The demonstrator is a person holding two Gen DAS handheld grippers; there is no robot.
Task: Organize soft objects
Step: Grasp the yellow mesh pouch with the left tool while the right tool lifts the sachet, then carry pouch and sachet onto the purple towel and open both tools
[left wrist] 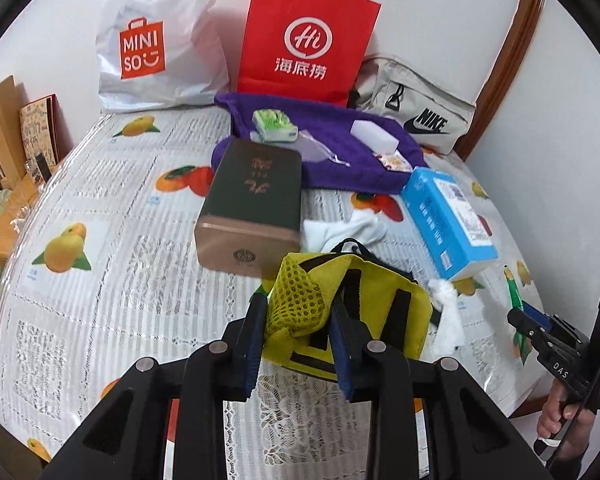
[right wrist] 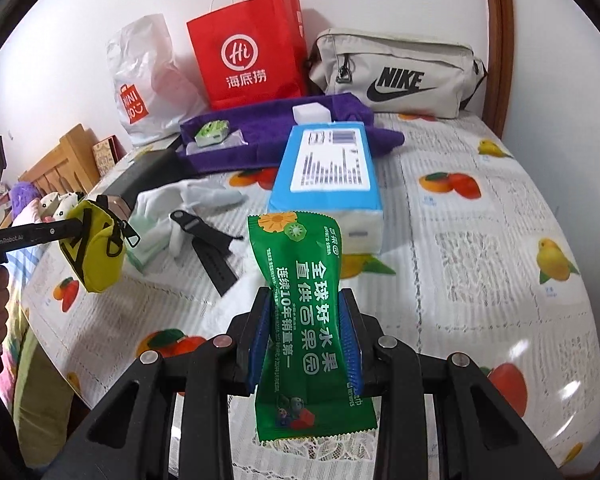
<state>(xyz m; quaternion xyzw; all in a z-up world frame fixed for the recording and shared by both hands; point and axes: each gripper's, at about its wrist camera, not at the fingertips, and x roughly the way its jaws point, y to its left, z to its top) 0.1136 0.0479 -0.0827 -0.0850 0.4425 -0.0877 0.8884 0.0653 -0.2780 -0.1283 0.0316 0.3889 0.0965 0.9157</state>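
My left gripper (left wrist: 298,320) is shut on a yellow-green pouch (left wrist: 360,300) with a mesh pocket and black straps, held above the table; the pouch also shows in the right wrist view (right wrist: 96,252). My right gripper (right wrist: 306,316) is shut on a green wet-wipes packet (right wrist: 306,320), held upright above the table. The right gripper shows at the right edge of the left wrist view (left wrist: 548,328). White socks (left wrist: 344,230) lie crumpled mid-table. A purple towel (left wrist: 340,156) lies at the back with a small green tissue pack (left wrist: 274,124) and a white sponge block (left wrist: 374,134) on it.
A dark green box (left wrist: 252,204) and a blue tissue box (left wrist: 448,220) stand on the fruit-print tablecloth (left wrist: 100,208). A white Miniso bag (left wrist: 156,44), a red paper bag (left wrist: 304,40) and a beige Nike pouch (left wrist: 416,108) line the wall. Black straps (right wrist: 208,244) lie on the table.
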